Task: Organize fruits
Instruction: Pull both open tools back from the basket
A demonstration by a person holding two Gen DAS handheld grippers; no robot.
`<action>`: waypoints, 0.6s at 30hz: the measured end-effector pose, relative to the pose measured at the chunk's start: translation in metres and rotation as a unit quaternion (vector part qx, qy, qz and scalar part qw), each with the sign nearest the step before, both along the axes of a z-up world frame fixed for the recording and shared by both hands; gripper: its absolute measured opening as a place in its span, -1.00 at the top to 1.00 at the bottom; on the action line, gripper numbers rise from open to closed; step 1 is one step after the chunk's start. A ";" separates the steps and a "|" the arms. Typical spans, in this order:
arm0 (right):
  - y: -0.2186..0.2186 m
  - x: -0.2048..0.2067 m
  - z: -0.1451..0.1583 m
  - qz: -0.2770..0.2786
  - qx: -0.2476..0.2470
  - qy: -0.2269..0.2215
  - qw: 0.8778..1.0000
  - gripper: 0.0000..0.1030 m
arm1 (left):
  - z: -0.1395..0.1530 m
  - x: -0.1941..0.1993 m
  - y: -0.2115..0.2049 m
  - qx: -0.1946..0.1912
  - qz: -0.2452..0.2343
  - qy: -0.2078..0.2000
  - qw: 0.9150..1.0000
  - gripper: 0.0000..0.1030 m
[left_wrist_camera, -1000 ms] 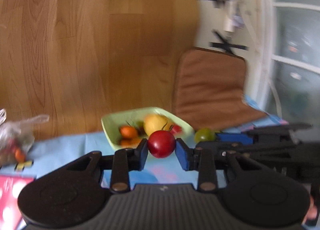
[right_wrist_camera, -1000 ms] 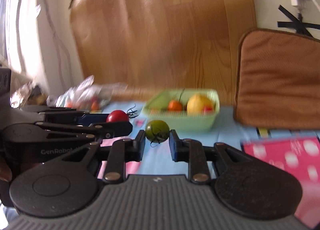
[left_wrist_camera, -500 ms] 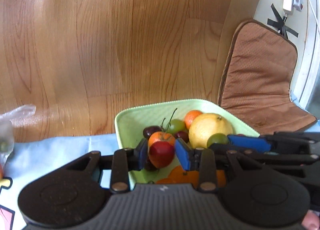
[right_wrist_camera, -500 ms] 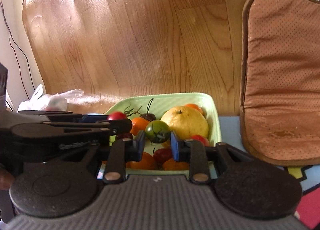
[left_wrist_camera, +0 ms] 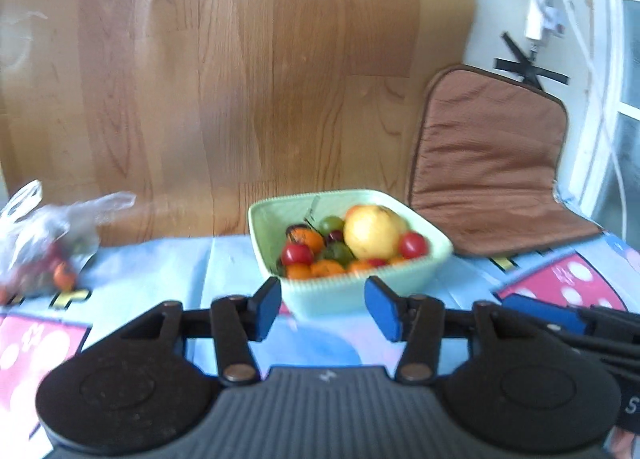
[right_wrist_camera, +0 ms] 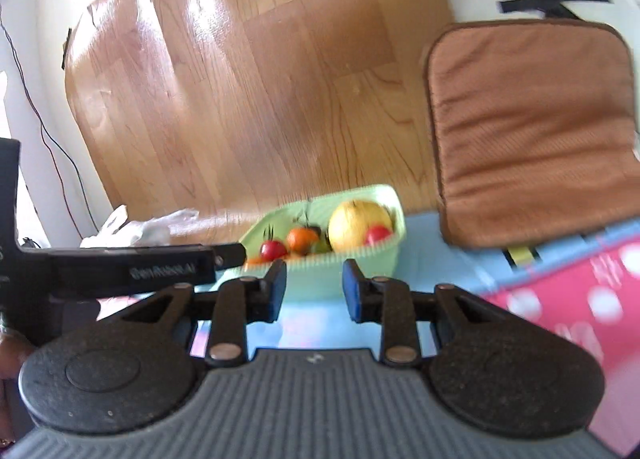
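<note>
Both grippers, left point(left_wrist_camera: 323, 307) & right point(right_wrist_camera: 314, 290), are hovering w/ fingers spread, empty; fruit bowl point(left_wrist_camera: 344, 293) is sitting just beyond. Only left view is showing bag point(left_wrist_camera: 44, 243) w/ fruit.

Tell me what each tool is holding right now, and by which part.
Nothing. The left tool and the right tool are both open and empty, in front of the green bowl.

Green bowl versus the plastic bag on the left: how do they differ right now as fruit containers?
The green bowl is rigid, opaque and open-topped, with its fruit piled in plain view; the plastic bag is soft, crumpled and see-through, so its fruit shows only as blurred red and orange shapes. The bowl sits ahead of the open left gripper; the bag lies off to its left. Both rest on the blue tablecloth.
</note>
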State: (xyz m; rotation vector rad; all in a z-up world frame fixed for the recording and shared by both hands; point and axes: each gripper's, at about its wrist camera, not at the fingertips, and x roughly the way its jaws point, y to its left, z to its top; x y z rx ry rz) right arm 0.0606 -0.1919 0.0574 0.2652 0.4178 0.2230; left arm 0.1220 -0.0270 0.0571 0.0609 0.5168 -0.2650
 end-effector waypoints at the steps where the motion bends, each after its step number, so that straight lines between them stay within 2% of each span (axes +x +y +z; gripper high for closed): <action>1: -0.002 -0.012 -0.002 -0.003 0.003 0.003 1.000 0.35 | -0.002 -0.012 -0.001 0.003 0.000 -0.002 1.000 0.07; 8: 0.000 -0.070 -0.009 -0.006 -0.014 0.008 1.000 0.32 | -0.010 -0.075 -0.002 0.002 0.024 0.012 1.000 -0.15; 10: 0.001 -0.081 -0.011 -0.001 -0.010 0.013 1.000 0.30 | -0.011 -0.088 -0.002 0.006 0.030 0.013 0.999 -0.27; 11: 0.000 -0.087 -0.011 0.002 -0.006 0.017 1.000 0.28 | -0.011 -0.096 -0.001 0.008 0.034 0.011 0.999 -0.64; 12: 0.000 -0.091 -0.011 0.004 -0.003 0.021 1.000 0.15 | -0.011 -0.103 -0.001 0.009 0.040 0.008 0.999 -1.00; 14: 0.001 -0.098 -0.012 0.007 0.005 0.025 1.000 0.10 | -0.012 -0.117 0.002 0.010 0.049 -0.003 0.999 -0.99; 18: 0.005 -0.111 -0.010 0.013 0.010 0.023 1.000 0.10 | -0.014 -0.133 0.005 0.017 0.061 0.004 0.998 -0.99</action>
